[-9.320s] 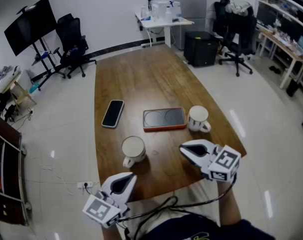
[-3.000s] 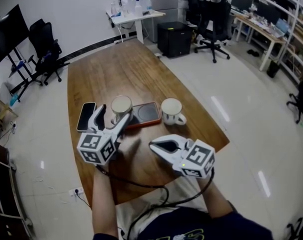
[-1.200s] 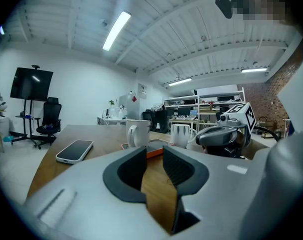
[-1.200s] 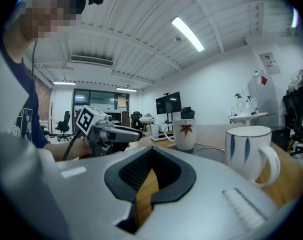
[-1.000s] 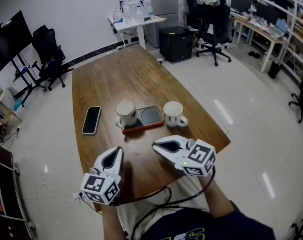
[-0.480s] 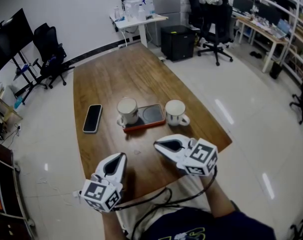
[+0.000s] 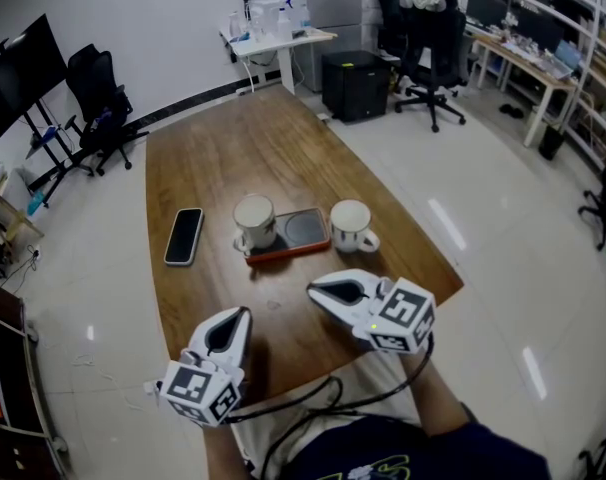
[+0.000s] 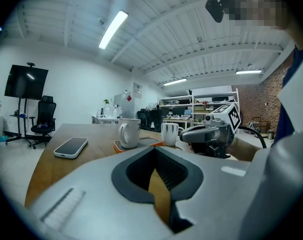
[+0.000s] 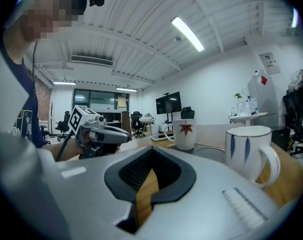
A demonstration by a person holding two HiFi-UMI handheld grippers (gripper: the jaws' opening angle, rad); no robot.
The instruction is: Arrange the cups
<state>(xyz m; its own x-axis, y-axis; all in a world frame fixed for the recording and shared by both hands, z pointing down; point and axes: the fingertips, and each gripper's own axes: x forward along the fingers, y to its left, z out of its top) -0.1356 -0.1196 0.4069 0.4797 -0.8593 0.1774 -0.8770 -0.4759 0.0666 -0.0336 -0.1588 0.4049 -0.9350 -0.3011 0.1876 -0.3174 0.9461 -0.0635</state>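
Observation:
Two white cups stand on the wooden table (image 7: 243,158). One cup (image 7: 254,222) (image 8: 129,132) (image 9: 185,134), with a red leaf print, sits on the left part of an orange-rimmed dark pad (image 7: 301,233). The other cup (image 7: 351,225) (image 8: 169,133) (image 9: 250,151), with blue marks, stands on the bare wood just right of the pad. My left gripper (image 7: 237,316) is shut and empty near the table's front edge, well short of the cups. My right gripper (image 7: 315,290) is shut and empty too, a little in front of the pad.
A black phone (image 7: 184,236) (image 8: 71,147) lies left of the pad. Office chairs (image 7: 103,103), a screen on a stand (image 7: 21,76), a white desk (image 7: 276,38) and a black cabinet (image 7: 355,83) stand around the far end of the table.
Nine seconds ago both cups stood off the pad; three seconds ago my left gripper was setting the leaf cup on it. Over the last second the left gripper drew back slightly; the right stayed still.

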